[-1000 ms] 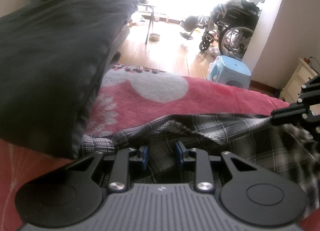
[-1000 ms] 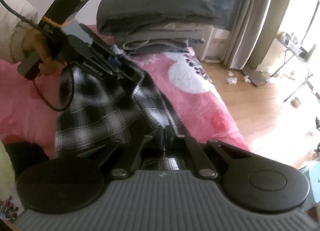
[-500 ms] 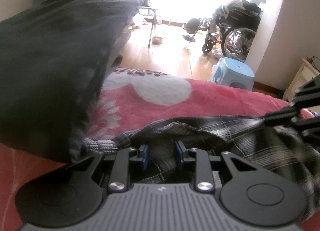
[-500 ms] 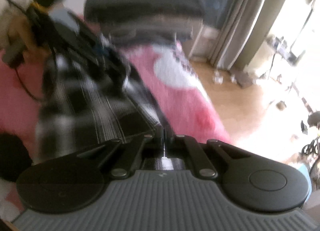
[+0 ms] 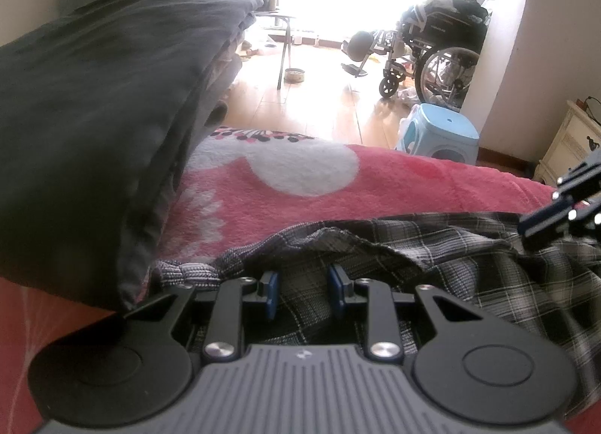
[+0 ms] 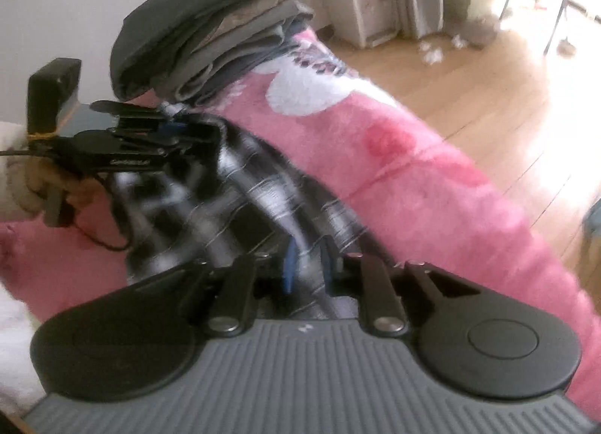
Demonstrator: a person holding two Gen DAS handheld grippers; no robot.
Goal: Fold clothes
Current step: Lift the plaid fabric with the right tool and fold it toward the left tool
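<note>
Lying rumpled on the pink blanket, the plaid garment is spread near the blanket's edge facing the wooden floor, just beside a stack of folded clothes at the wall end. The left gripper is seen with its blue pads apart, plaid cloth showing between them but not pinched. The right gripper is likewise parted, cloth blurred in the gap; a firm hold cannot be confirmed.

For a clean fold, matching points on the same hem should be taken, the cloth kept taut between both grippers, and the edge laid over squarely, clear of the stack.

Whether a fold has just been laid down or a grasp is being prepared cannot be settled. The garment's full outline, its type and its near edge are hidden behind the gripper bodies, and the right view is smeared by motion.
</note>
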